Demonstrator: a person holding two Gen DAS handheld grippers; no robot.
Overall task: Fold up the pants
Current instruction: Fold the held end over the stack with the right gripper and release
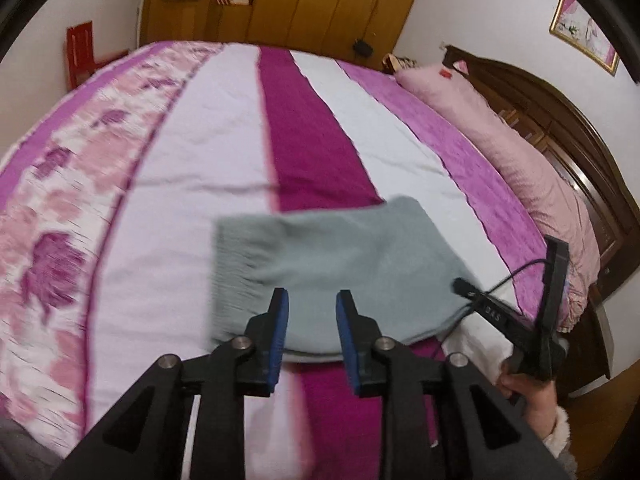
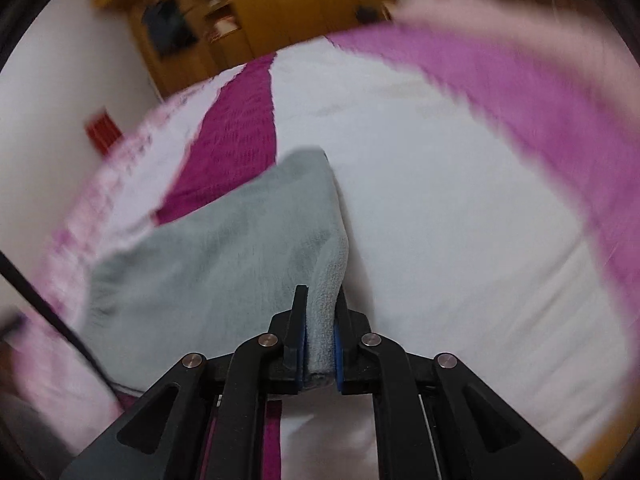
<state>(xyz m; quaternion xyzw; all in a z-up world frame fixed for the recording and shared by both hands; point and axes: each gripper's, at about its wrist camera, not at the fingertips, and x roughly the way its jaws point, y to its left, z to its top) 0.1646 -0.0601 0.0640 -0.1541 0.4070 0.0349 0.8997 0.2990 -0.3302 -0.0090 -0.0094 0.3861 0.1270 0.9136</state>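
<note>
Pants (image 1: 332, 264), grey-green and folded into a soft rectangle, lie on a bed (image 1: 192, 160) covered by a spread striped in white, magenta and violet, with a pink floral band along one side. In the left wrist view the left tool (image 1: 312, 300) hangs just above the near edge of the bundle, its blue-padded fingers (image 1: 280, 336) spread apart with nothing between them; the cloth stretches away from the tips toward the middle of the bed, one side of it showing a ribbed or fringed edge, though blur makes that hard to read. To the right of the bundle, the right tool (image 1: 480, 300) reaches in from the side at the cloth's near right corner, a black cable trailing from it, and the person's right hand (image 1: 528, 396) grips its handle in a fuzzy pale cuff.

In the right wrist view the right tool (image 2: 320, 320) is closed on the pants (image 2: 224, 248), a thick fold of the cloth pinched between its blue pads (image 2: 338, 344) and rising from there as a raised ridge. The rest of the garment spreads to the left of the tool over the bedspread's magenta stripe. This view is smeared by motion.

A long pink pillow (image 1: 508, 132) rests against a dark wooden headboard (image 1: 560, 120). A wooden wardrobe (image 1: 312, 0) stands beyond the bed, a framed picture (image 1: 584, 32) hangs on the wall, and a red chair (image 1: 84, 52) sits at the far left.
</note>
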